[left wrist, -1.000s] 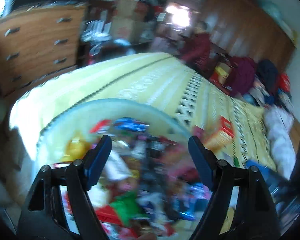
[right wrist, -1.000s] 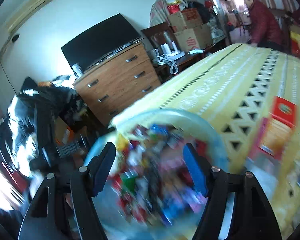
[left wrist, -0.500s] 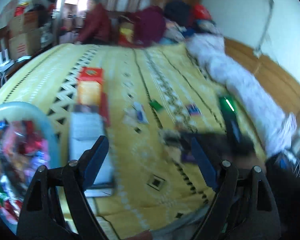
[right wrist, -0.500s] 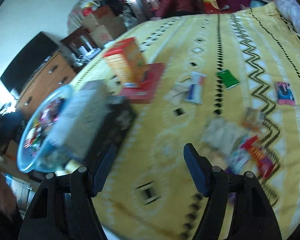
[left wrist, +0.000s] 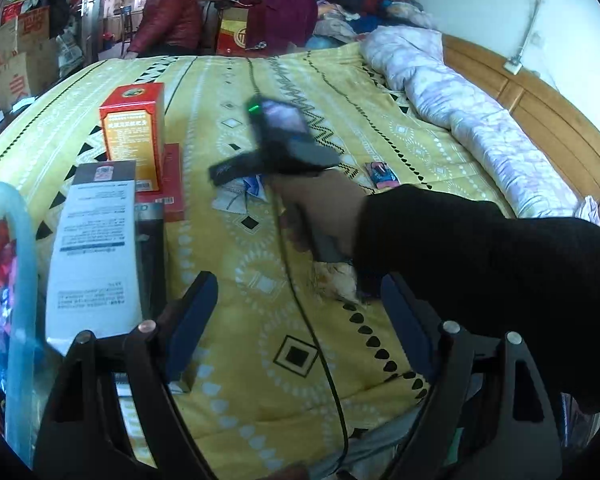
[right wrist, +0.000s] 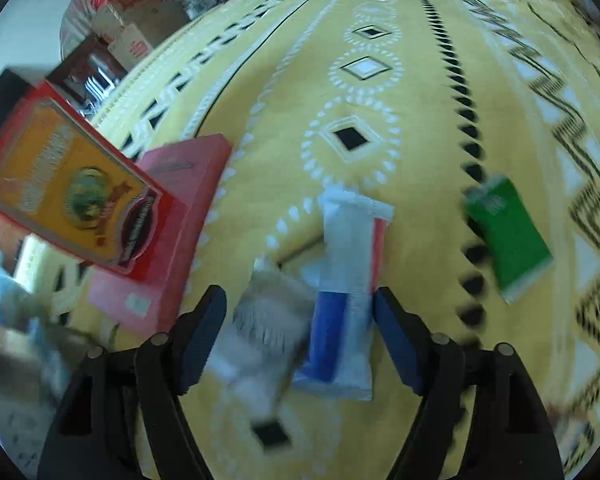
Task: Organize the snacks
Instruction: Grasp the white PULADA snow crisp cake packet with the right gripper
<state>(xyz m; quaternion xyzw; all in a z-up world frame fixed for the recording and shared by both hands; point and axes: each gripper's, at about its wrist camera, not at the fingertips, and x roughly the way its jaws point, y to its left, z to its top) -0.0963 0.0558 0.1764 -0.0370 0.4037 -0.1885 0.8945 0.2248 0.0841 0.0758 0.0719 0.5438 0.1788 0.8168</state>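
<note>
My right gripper [right wrist: 300, 300] is open and low over the yellow bedspread [right wrist: 380, 100], its jaws either side of a white, blue and red snack packet [right wrist: 348, 300] and a grey-white packet [right wrist: 268, 316]. A green packet [right wrist: 508, 240] lies to the right. In the left wrist view my left gripper [left wrist: 300, 292] is open and empty above the bedspread [left wrist: 260, 280]. The right hand and its gripper body [left wrist: 284, 148] reach out ahead of it. A light blue tub of snacks [left wrist: 16, 280] is at the left edge. A small packet [left wrist: 382, 174] lies farther out.
A red-and-orange box [left wrist: 134, 136] stands on a flat red box [left wrist: 172, 188], beside a white-labelled black box [left wrist: 96, 256]. The boxes also show in the right wrist view [right wrist: 72, 188]. A rolled quilt [left wrist: 480, 120] lies along the wooden headboard. A seated person [left wrist: 164, 16] is beyond the bed.
Both grippers swung away from the snack tub toward the middle of the bed. The right gripper dropped low over the loose packets. The right arm now shows in the left view.
</note>
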